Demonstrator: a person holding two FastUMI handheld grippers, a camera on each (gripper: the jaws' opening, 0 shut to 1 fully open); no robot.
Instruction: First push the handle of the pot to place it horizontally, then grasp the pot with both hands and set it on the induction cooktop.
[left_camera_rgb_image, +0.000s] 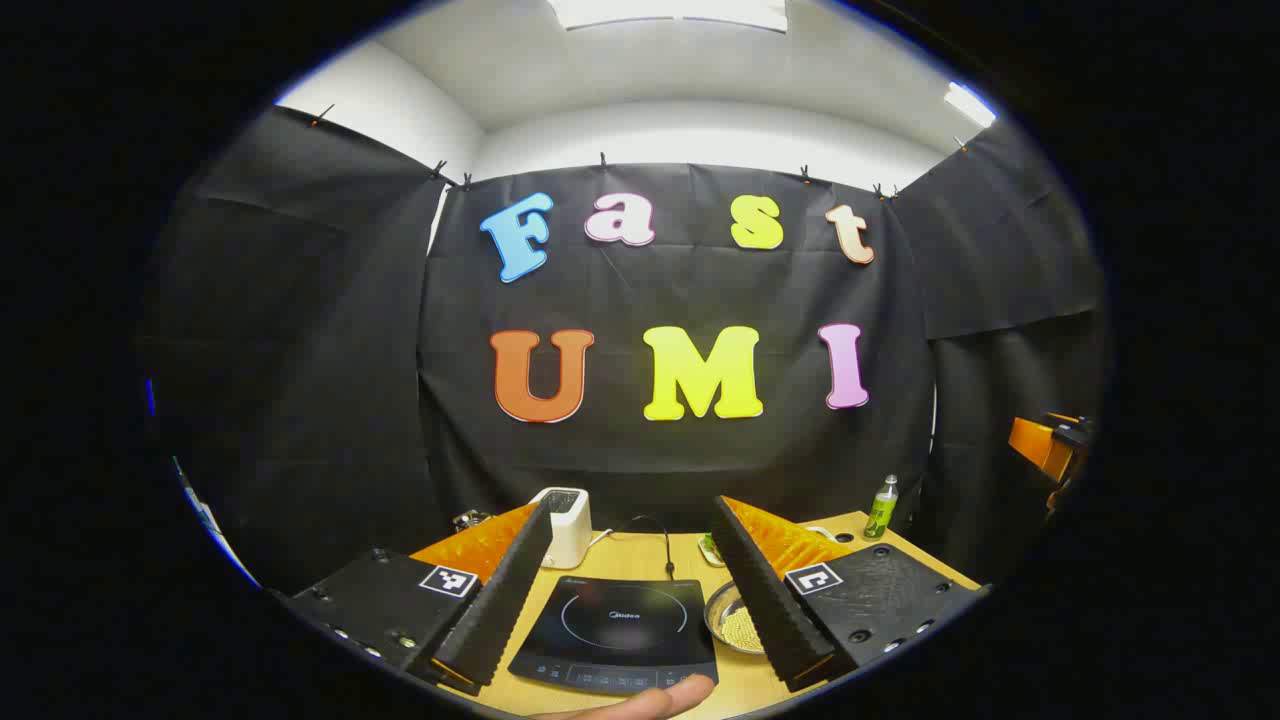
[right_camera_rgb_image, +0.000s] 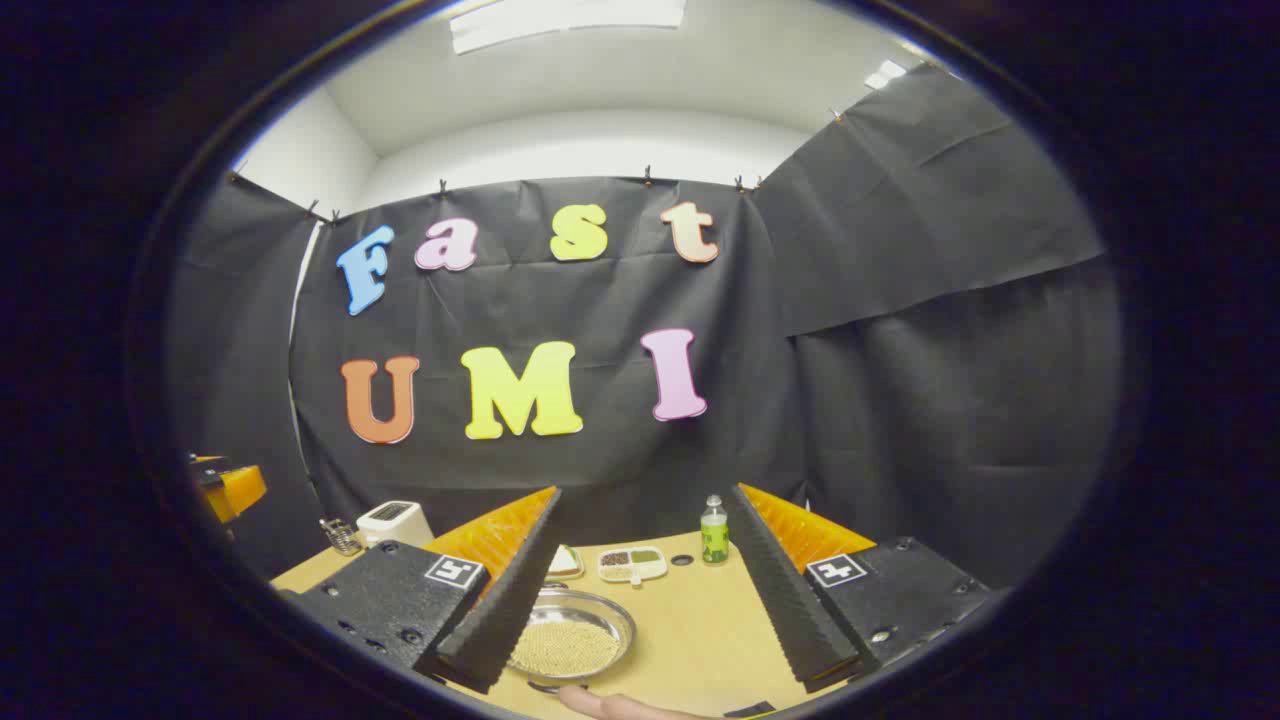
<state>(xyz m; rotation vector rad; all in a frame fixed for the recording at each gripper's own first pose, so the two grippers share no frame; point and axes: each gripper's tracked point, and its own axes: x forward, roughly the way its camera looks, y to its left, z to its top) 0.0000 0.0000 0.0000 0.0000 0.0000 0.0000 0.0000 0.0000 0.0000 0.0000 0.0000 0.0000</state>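
The pot (right_camera_rgb_image: 572, 640) is a shallow metal pan holding pale grains; in the right gripper view it sits on the wooden table (right_camera_rgb_image: 700, 620), low between my fingers and partly behind one of them. My right gripper (right_camera_rgb_image: 645, 492) is open, above and short of it. In the left gripper view the black induction cooktop (left_camera_rgb_image: 615, 630) lies between the fingers of my open left gripper (left_camera_rgb_image: 633, 505), and the pot (left_camera_rgb_image: 732, 622) rests just right of the cooktop. The pot's handle is hidden. Neither gripper touches anything.
A white toaster (left_camera_rgb_image: 565, 525) with a cable stands behind the cooktop. A green bottle (right_camera_rgb_image: 714, 530) and a small divided dish (right_camera_rgb_image: 632, 563) sit at the table's back. A hand (left_camera_rgb_image: 640, 700) shows at the near edge. The other gripper (left_camera_rgb_image: 1045, 445) hangs far right.
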